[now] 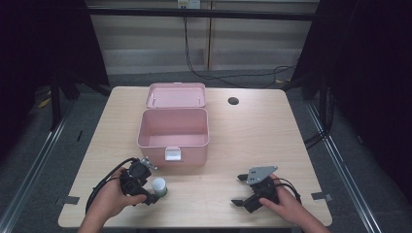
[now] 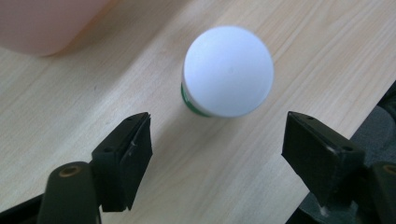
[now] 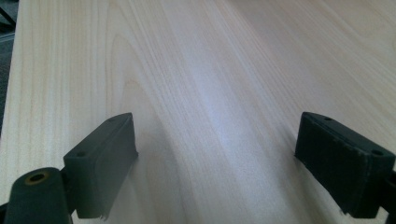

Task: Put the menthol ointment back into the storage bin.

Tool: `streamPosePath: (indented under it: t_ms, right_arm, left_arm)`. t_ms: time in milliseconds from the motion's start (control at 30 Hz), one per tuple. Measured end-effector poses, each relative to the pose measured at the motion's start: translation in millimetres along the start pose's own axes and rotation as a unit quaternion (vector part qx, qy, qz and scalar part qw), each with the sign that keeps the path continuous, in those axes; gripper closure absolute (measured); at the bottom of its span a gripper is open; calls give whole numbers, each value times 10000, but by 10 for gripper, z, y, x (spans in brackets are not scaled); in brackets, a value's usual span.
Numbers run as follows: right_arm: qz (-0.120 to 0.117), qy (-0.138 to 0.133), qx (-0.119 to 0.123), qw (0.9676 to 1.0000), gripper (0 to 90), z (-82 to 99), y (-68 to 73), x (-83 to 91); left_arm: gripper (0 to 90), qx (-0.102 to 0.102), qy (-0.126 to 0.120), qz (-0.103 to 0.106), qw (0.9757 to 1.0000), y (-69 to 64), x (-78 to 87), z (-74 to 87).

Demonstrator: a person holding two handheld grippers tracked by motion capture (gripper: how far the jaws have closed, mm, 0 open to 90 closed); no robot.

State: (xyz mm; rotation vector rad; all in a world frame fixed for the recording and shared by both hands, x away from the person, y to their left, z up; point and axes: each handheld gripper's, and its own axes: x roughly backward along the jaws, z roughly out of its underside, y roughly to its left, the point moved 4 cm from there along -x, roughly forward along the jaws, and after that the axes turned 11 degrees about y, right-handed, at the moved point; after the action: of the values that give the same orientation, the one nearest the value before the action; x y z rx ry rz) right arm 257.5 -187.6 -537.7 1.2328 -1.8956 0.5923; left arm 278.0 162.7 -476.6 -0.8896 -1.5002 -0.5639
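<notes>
A: Closest to the lens in the left gripper view are the two black jaws of the left hand-held gripper (image 2: 217,154), and just beyond them, a little above the gap between them, stands a small bottle (image 2: 227,71) seen from its white cap downward, with a green band under the cap

B: Are the pads pressing on it?

A: No. The jaws stand apart with bare counter (image 2: 215,186) between them, and the bottle sits ahead of both pads, touching neither. The opening looks moderately wide, broader than the bottle's cap

B: And from the high view?

A: There the left hand-held gripper (image 1: 151,194) is in the person's left hand (image 1: 114,199), tilted down toward the counter, with the bottle (image 1: 159,186) upright right at its tip. Beyond the bottle, farther from that hand-held gripper, sits a pink box (image 1: 173,136) with its lid (image 1: 176,94) folded back and a white latch (image 1: 173,154) on the near wall. A corner of the pink box (image 2: 42,23) also shows blurred off to the upper left of the jaws in the left gripper view

B: The other hand?

A: The right hand-held gripper (image 1: 239,190) rests in the right hand (image 1: 286,206), well apart from the bottle and the box. In the right gripper view its jaws (image 3: 217,163) are spread wide, with wood grain between them and nothing gripped
</notes>
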Motion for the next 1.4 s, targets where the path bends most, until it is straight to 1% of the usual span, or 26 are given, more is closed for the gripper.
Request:
streamPosePath:
  t_ms: [67,133,167,233,267,433,500,567,700,767,800,833,900,1000,1033,1100,1133,1167,1200,1267,1333,1400]
  right_arm:
    - [2,0,6,10000,118,0,-1,0]
    - [3,-1,6,10000,118,0,-1,0]
    - [3,-9,6,10000,118,-1,-1,-1]
    - [2,-10,6,10000,118,-1,-1,-1]
    - [2,-10,6,10000,118,-1,-1,-1]
    - [2,-9,6,10000,118,-1,-1,-1]
    - [2,-9,5,10000,118,-1,-1,-1]
    - [2,-10,6,10000,118,-1,-1,-1]
    - [3,-10,7,10000,118,-1,-1,-1]
    - [2,-10,6,10000,118,-1,-1,-1]
    - [3,-10,7,10000,118,-1,-1,-1]
    - [3,-10,6,10000,118,-1,-1,-1]
    - [3,-3,6,10000,118,0,-1,-1]
    - [3,-2,6,10000,118,0,-1,-1]
    - [3,-3,6,10000,118,0,-1,-1]
    - [2,-2,6,10000,118,0,0,-1]
    - [2,-2,6,10000,118,0,-1,-1]
    - [3,-3,6,10000,118,0,-1,-1]
    - [2,-3,5,10000,118,0,-1,-1]
    - [2,-2,6,10000,118,0,-1,-1]
    - [2,-3,7,10000,118,0,-1,-1]
    - [2,-2,6,10000,118,0,-1,-1]
  left_arm:
    - [252,-6,88,9,10000,-10,5,-37]
    - [263,-57,121,17,9999,-16,10,-62]
    - [269,-46,96,14,9999,-18,5,-76]
    - [272,-75,125,-7,9999,-16,7,-89]
    - [279,-65,159,-36,9998,-15,5,-113]
    - [292,-35,198,-56,9998,-10,-2,-173]
    - [297,-54,247,-53,9997,-6,-5,-199]
    - [307,-4,296,-45,9996,-8,-15,-221]
    - [324,-5,390,-40,9992,-1,-38,-265]
    - [327,17,388,-43,9992,-2,-44,-272]
    - [327,26,424,-17,9991,-3,-45,-289]
    - [336,9,405,-12,9992,-2,-48,-300]
    - [355,-7,465,-5,9989,-4,-45,-313]
    - [395,27,489,-16,9988,5,-45,-322]
    - [420,31,495,-4,9988,5,-42,-323]
    - [442,27,499,23,9987,1,-37,-327]
    - [474,-4,530,60,9986,0,-30,-327]
    - [493,18,516,55,9987,-2,-27,-334]
    - [496,54,523,34,9986,-3,-25,-335]
    - [498,34,612,-22,9981,1,-18,-339]
    - [499,121,620,4,9980,1,-7,-346]
    - [499,138,633,7,9979,-1,15,-352]
